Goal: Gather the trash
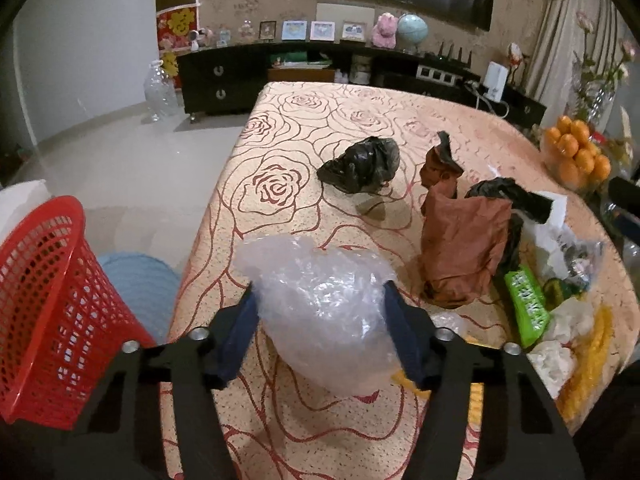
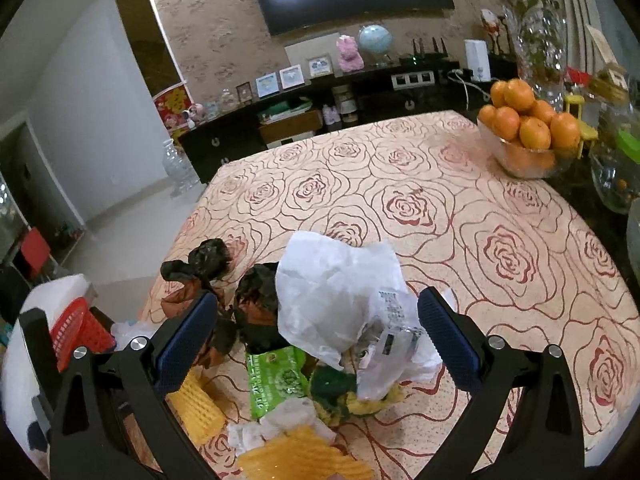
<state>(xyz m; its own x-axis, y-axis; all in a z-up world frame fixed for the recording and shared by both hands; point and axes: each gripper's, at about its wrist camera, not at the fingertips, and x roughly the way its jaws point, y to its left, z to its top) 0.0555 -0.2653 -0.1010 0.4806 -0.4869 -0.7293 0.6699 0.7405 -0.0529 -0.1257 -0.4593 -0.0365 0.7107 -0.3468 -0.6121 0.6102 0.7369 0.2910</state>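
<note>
Clear bubble-wrap wad (image 1: 324,312) sat between the blue pads of the left hand-held gripper (image 1: 320,304), both pads pressed against its sides, so that gripper was clenched on it, low over the near left part of the tabletop (image 1: 280,140). Whether the wad was lifted clear of the rose-patterned cloth could not be told. Red mesh basket (image 1: 44,304) stood off the tabletop's left edge, beside a pale blue ribbed object (image 1: 140,280). Remaining trash lay to the right of the wad: a crumpled brown paper bag (image 1: 464,240), a black plastic bag (image 1: 360,166) further back and apart from it, a second black bag (image 1: 504,194) touching the brown one, a green packet (image 1: 526,308), yellow foam netting (image 1: 588,364) and white tissue (image 1: 552,360). Right hand-held gripper (image 2: 320,332) was released, jaws standing wide on either side of a white plastic bag (image 2: 336,280) with crumpled clear wrapping (image 2: 384,344) under it; neither pad touched the bag. The same green packet, yellow netting and tissue lay just below and left of it in that view. Glass bowl of oranges (image 2: 524,128) stood at the far right edge of the tabletop, well apart from the trash. Dark sideboard (image 1: 224,80) with picture frames, a pink plush toy (image 1: 385,29) and a globe (image 1: 412,29) ran along the far wall.
</note>
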